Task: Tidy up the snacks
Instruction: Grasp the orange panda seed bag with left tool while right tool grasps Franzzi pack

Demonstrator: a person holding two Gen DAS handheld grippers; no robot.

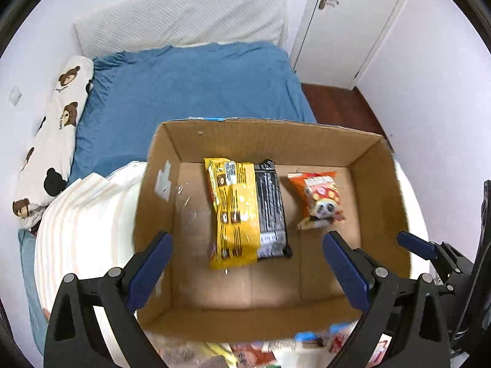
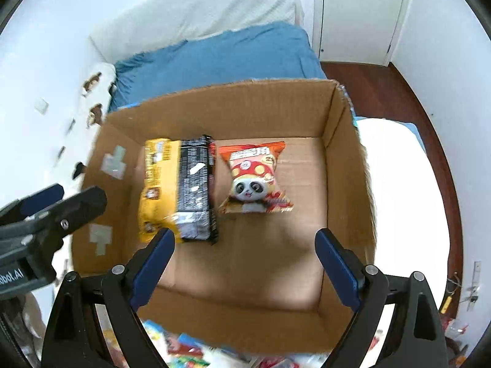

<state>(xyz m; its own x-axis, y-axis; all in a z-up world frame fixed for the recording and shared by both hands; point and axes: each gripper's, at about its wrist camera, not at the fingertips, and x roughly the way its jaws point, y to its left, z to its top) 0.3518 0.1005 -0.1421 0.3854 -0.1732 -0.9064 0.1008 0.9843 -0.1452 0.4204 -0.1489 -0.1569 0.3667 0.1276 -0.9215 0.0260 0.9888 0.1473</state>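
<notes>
Bedroom setting: a bed with a blue sheet [image 1: 190,86] stands against white walls, with a white door [image 1: 349,15] at the far right and dark wood flooring [image 2: 383,92] beside it.

Nearest the cameras, a blurred pile of loose snack packets [image 2: 190,349] lies below the near wall of an open cardboard box [image 1: 245,322]. The box rests on white bedding.

Left gripper [image 1: 248,270]: jaws stand wide apart, nothing between the pads, poised above the box interior. Right gripper [image 2: 245,263]: jaws likewise wide apart and empty, above the box floor.

Inside the box, a yellow snack packet [image 1: 233,211] lies on the floor with a black snack packet [image 1: 271,205] touching its right edge. An orange panda-print snack bag [image 2: 254,178] lies just beside the black packet.

View differences: the left wrist view shows a bear-print pillow [image 1: 52,141] along the left wall and the door handle [image 1: 325,0]. The right wrist view shows the panda bag's front clearly, and the left gripper's body at the left edge.
</notes>
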